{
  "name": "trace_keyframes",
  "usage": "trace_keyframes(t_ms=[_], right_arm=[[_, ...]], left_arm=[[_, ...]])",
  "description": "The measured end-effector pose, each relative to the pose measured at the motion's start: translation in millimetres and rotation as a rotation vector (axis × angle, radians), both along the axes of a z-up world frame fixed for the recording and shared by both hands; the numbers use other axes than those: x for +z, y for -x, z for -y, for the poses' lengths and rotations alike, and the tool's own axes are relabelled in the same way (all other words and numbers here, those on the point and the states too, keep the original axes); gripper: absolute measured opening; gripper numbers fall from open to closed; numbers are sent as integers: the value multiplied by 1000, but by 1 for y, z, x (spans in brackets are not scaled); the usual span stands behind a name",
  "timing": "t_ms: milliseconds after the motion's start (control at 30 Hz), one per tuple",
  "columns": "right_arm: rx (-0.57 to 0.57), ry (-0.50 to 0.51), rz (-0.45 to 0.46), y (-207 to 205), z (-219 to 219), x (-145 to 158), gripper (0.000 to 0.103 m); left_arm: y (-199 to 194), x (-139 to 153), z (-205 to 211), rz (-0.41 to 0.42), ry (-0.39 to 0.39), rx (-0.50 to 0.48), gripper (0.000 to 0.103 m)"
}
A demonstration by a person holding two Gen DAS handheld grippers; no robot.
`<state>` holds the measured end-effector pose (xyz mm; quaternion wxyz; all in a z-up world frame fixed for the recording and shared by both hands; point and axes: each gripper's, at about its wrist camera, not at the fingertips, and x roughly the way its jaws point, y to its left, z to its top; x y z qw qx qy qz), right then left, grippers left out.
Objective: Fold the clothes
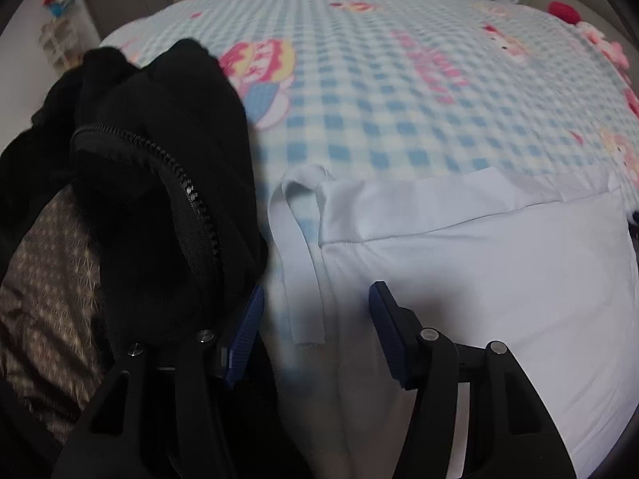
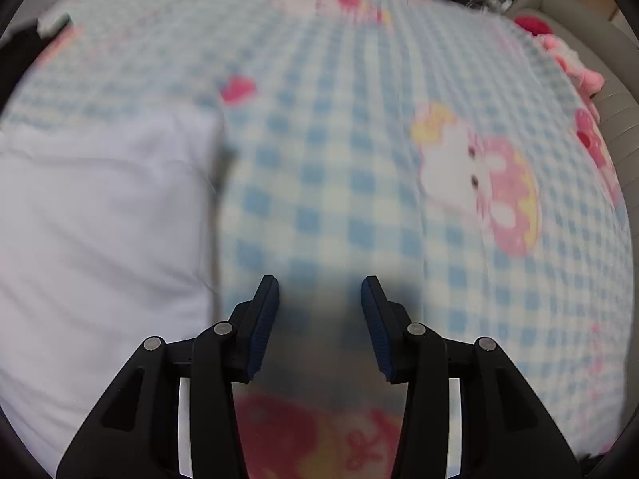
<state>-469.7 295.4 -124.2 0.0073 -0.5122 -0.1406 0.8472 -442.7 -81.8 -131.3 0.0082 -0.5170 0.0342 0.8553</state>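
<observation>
Presently, my left gripper (image 1: 315, 319) gapes empty over smooth white garment (image 1: 479, 279), bulky black zippered jacket (image 1: 167, 183) crowding nine o'clock; right gripper (image 2: 319, 319) spread empty above fleecy checked blanket (image 2: 319, 159).

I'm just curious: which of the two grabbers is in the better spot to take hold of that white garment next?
Probably the left gripper: its open jaws hang right over the white garment, beside its loose strap. The right gripper, also open, is over bare checked blanket, with the garment off to its left.
</observation>
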Motion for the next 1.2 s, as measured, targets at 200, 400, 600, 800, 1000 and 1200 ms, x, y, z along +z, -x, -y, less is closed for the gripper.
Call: trace_keyframes(t_ms=[200, 400, 600, 800, 1000, 1200], right_arm=[[10, 106, -142, -61, 1, 65, 45], [63, 249, -209, -185, 24, 112, 62], [60, 289, -147, -264, 55, 81, 64], [33, 303, -68, -319, 82, 36, 65], [6, 272, -39, -356, 98, -4, 65], [-8, 269, -73, -379, 86, -15, 67]], left_arm=[[-125, 73, -81, -194, 28, -319, 67], [-237, 58, -130, -160, -68, -443, 69], [-285, 14, -132, -24, -158, -272, 69], [-314, 8, -111, -124, -52, -68, 71], [-321, -15, -98, -88, -163, -33, 77], [-356, -14, -97, -69, -129, -94, 80]])
